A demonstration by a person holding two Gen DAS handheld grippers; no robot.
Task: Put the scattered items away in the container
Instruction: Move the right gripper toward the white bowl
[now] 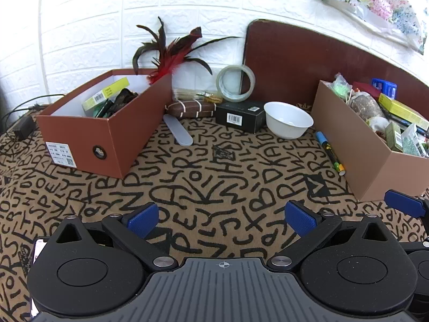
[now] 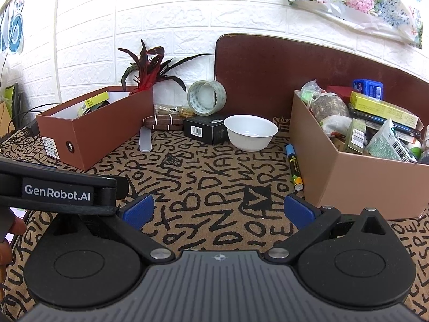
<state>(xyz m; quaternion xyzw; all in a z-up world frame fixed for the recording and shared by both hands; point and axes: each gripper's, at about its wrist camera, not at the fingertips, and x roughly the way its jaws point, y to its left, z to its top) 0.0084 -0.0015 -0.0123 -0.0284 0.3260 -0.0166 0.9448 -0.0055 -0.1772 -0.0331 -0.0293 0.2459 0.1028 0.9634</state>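
Between the two boxes, a white bowl (image 1: 288, 123), black carton (image 1: 240, 116), tape roll (image 1: 236, 82) and marker (image 1: 330, 153) lie scattered on the lettered tabletop (image 1: 203, 177). Both my left tool (image 1: 221, 217) and right tool (image 2: 218, 212) hover low with fingers apart (nothing held). Right-hand cardboard box (image 2: 348, 171) is heaped.

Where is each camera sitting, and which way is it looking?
Left wrist: on the left gripper, low over the lettered cloth, facing the wall; its blue fingers show, spread apart, and the right gripper's finger peeks in at the right edge.
Right wrist: on the right gripper, facing the same way; its open fingers, the left gripper's black body and a bit of hand show at left.
Both see: the white bowl, tape roll, marker and the two brown boxes.
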